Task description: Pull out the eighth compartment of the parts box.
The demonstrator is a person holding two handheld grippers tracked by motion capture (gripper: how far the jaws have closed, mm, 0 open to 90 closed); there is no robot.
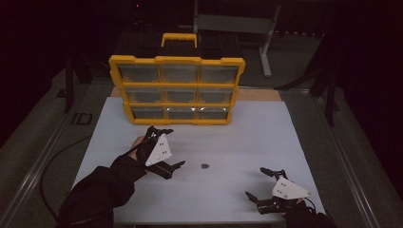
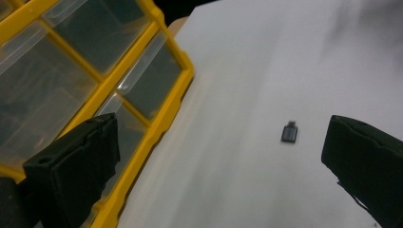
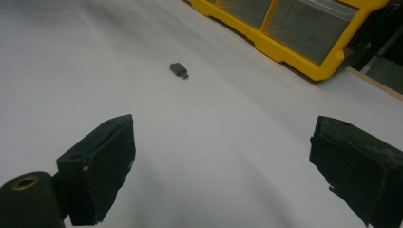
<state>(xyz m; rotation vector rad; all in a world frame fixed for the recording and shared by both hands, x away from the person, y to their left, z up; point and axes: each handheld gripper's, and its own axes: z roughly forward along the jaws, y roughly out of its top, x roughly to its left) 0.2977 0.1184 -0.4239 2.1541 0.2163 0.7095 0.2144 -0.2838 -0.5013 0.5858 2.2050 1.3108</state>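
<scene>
Table: a white rectangular tabletop (image 1: 237, 128) under dim light, carrying everything below.
Organizer: a yellow plastic organizer case with clear-fronted compartments (image 1: 177, 89) stands tilted at the far side of the table, black handle block behind it; its yellow frame (image 2: 157, 123) runs just beside the left jaw in the left gripper view.
Left gripper: the black two-jaw left gripper with a grey three-cornered plate (image 1: 164, 149) sits left of centre, near the organizer's front edge; jaws spread wide, holding nothing.
Right gripper: the black two-jaw right gripper with a grey plate (image 1: 262, 183) is at the near right of the table; jaws wide apart, empty.
Adapter: a small dark grey plug-like adapter (image 1: 205, 166) lies flat on the bare table between the two grippers, apart from both.
Adapter versus jaws: in the left gripper view the adapter (image 2: 289, 132) lies ahead, nearer the right-hand jaw; in the right gripper view it (image 3: 178, 70) lies well ahead, nearer the left-hand jaw.
</scene>
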